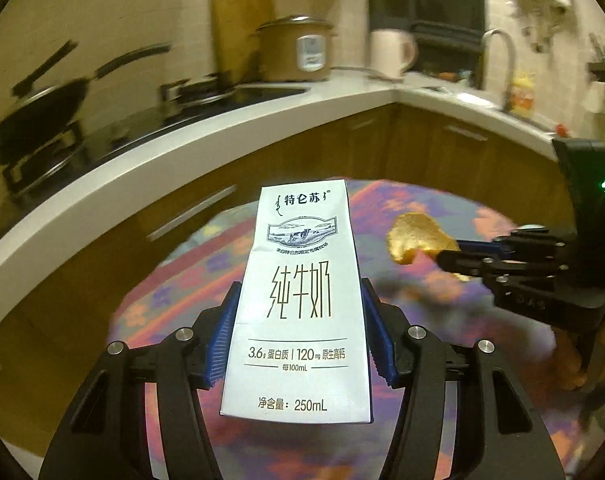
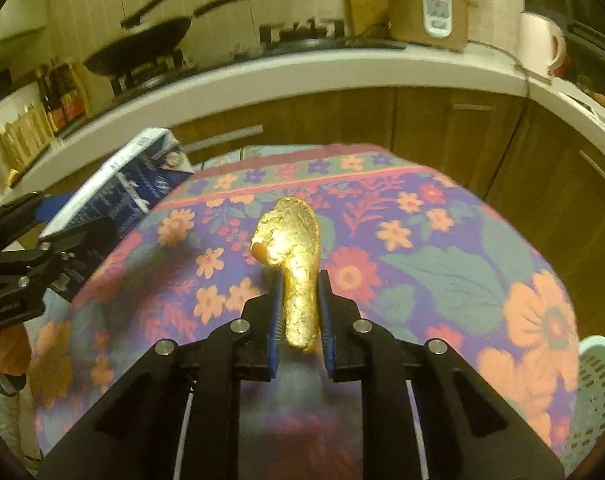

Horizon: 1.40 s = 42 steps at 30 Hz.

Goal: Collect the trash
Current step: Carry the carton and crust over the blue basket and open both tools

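Milk carton (image 1: 298,304) between blue pads (image 1: 218,344)

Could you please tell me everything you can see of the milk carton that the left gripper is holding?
The milk carton is a slim, rectangular paperboard box. Its front is white with a small cow-and-pasture emblem, dark Chinese lettering and "250mL" near the base; from the right wrist view, its side panel is dark blue with fine print. It looks intact and undented. The left gripper clamps its lower half between blue pads, holding it off the table, above the flowered tablecloth. Nothing else touches it.
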Tool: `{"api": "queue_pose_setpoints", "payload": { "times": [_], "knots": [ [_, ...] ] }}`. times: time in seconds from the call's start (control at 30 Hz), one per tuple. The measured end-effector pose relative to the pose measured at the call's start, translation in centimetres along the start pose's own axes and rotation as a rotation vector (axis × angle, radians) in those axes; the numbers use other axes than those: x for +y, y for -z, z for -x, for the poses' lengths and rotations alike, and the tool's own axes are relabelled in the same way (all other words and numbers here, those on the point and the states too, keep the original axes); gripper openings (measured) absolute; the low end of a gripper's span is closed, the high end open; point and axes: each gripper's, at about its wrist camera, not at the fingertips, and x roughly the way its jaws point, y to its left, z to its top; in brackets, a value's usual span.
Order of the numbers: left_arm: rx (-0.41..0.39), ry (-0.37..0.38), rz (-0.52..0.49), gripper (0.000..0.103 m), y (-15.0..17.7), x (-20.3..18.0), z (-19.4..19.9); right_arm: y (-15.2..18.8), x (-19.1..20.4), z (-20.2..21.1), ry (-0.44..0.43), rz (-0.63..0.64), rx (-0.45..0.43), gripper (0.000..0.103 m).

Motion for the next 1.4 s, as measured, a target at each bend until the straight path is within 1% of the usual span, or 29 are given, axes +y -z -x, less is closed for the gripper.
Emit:
{"api": "queue_pose_setpoints", "payload": {
  "times": [0.07,0.23,0.33,0.43,0.53,0.67,0.77,0.9,1.1,1.17,1.23,1.3,1.4],
  "knots": [
    [-0.025,0.038,-0.008,0.054,-0.1,-2.0,0.6,0.8,-1.1,1.7,0.011,-0.026,-0.016,0.014],
    [-0.037,0.112,-0.037,0.054,-0.1,-7.2,0.6,3.6,-4.8,6.9,0.066,-0.100,-0.071,0.014],
    [-0.032,0.163,-0.057,0.054,-0.1,-10.5,0.0,5.3,-7.6,9.4,0.111,-0.151,-0.093,0.014],
    [-0.019,0.235,-0.085,0.055,-0.2,-14.3,-0.8,7.2,-10.7,11.4,0.144,-0.220,-0.105,0.014],
    [-0.007,0.273,-0.117,0.055,-0.3,-17.6,-1.7,9.2,-13.5,13.0,0.193,-0.269,-0.105,0.014],
    [0.013,0.336,-0.160,0.055,-0.7,-22.5,-3.1,11.9,-17.3,15.2,0.240,-0.341,-0.113,0.014],
    [0.028,0.369,-0.197,0.055,-0.9,-26.0,-4.1,13.4,-19.9,16.6,0.268,-0.394,-0.120,0.014],
    [0.049,0.397,-0.245,0.055,-1.0,-30.1,-5.4,15.4,-23.1,18.1,0.294,-0.464,-0.134,0.014],
    [0.089,0.427,-0.276,0.055,-1.2,-34.6,-7.5,17.6,-26.2,18.9,0.298,-0.546,-0.134,0.014],
    [0.100,0.431,-0.280,0.055,-1.0,-35.6,-8.0,18.1,-26.9,18.9,0.296,-0.563,-0.127,0.014],
    [0.118,0.439,-0.284,0.055,-1.0,-36.6,-8.6,18.2,-27.4,18.8,0.271,-0.571,-0.120,0.014],
    [0.124,0.448,-0.294,0.055,-1.0,-37.3,-9.0,18.5,-27.7,18.7,0.273,-0.574,-0.116,0.014],
    [0.133,0.443,-0.308,0.055,-0.9,-38.1,-9.6,18.9,-28.2,18.4,0.264,-0.591,-0.098,0.015]
  ]
}}
